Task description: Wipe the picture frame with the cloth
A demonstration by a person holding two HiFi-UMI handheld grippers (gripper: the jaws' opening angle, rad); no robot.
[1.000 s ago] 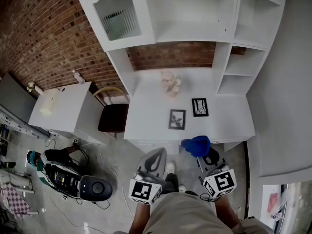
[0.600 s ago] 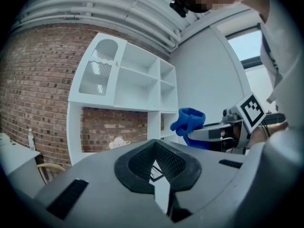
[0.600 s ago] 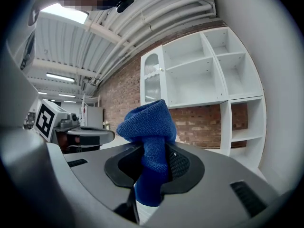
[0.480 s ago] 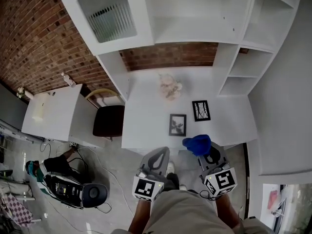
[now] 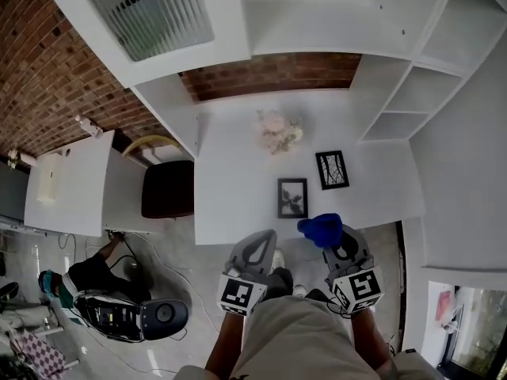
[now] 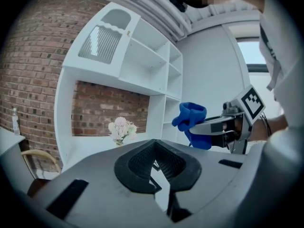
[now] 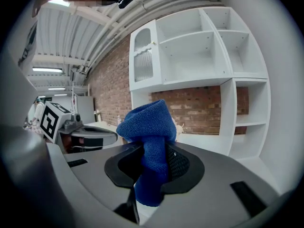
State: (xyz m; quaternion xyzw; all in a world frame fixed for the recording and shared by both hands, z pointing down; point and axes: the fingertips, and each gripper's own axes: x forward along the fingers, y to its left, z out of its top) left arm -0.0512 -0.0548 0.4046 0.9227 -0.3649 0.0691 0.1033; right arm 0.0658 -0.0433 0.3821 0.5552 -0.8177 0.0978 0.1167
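White shelving stood against a brick wall [image 5: 269, 74], with a white tabletop [image 5: 230, 180] below it carrying a bunch of pale flowers [image 5: 277, 131] near the back. 2 dark frames lay flat in front of the flowers: the picture frame [image 5: 292, 197] almost straight in front of them, toward the near edge, and a second frame [image 5: 332, 169] in front of the flowers and off to their right, just beside the first and not touching it. A brown chair [image 5: 168, 188] sat on the floor well to the left of the flowers, against the tabletop's side.

Both grippers hung off the tabletop's near edge, on the far side of the frames from the flowers. The right gripper [image 5: 331, 241] was clamped on a blue cloth [image 7: 149, 127], which bunched up above the pads and hung down below them; the cloth sat just short of the tabletop edge and was not touching either frame. The left gripper [image 6: 159, 175] held nothing, its jaws drawn close together with only a narrow slit between them, and it stayed level with the right one, to the left of the cloth.
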